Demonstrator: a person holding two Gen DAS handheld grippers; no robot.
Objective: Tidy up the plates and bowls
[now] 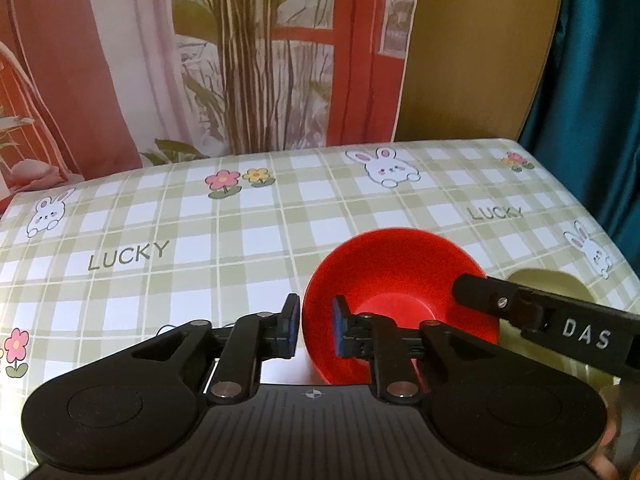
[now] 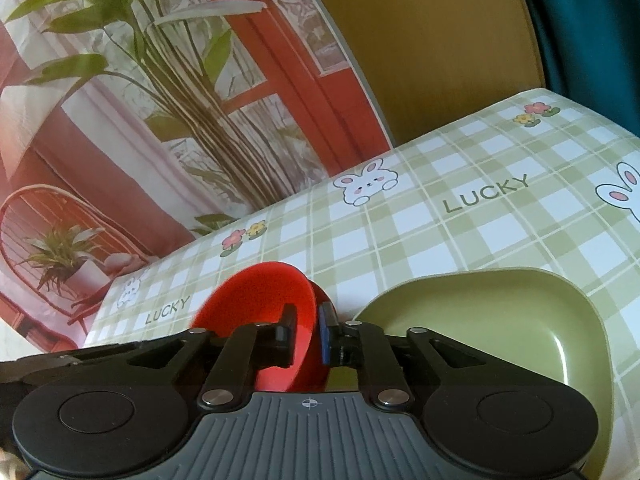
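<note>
Because both tools straddle its rim, the red bowl (image 1: 400,276) sits tilted just beside the green plate (image 2: 500,320) on the checked counter (image 1: 200,240). Left hand-held gripper (image 1: 316,326) and right hand-held gripper (image 2: 307,330) each stand narrowly parted, one finger inside, one outside; whether either actually pinches cannot be told. Likely light, stiff, slick plastic, best held at the rim.

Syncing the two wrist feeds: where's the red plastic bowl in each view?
Left wrist: red plastic bowl lower centre-right, its left wall between the left gripper fingers.
Right wrist: red plastic bowl lower centre, its right wall between the right gripper fingers, left of the green heart-shaped plate.
Shared landmark: the white rabbit print on the checked tablecloth.
</note>
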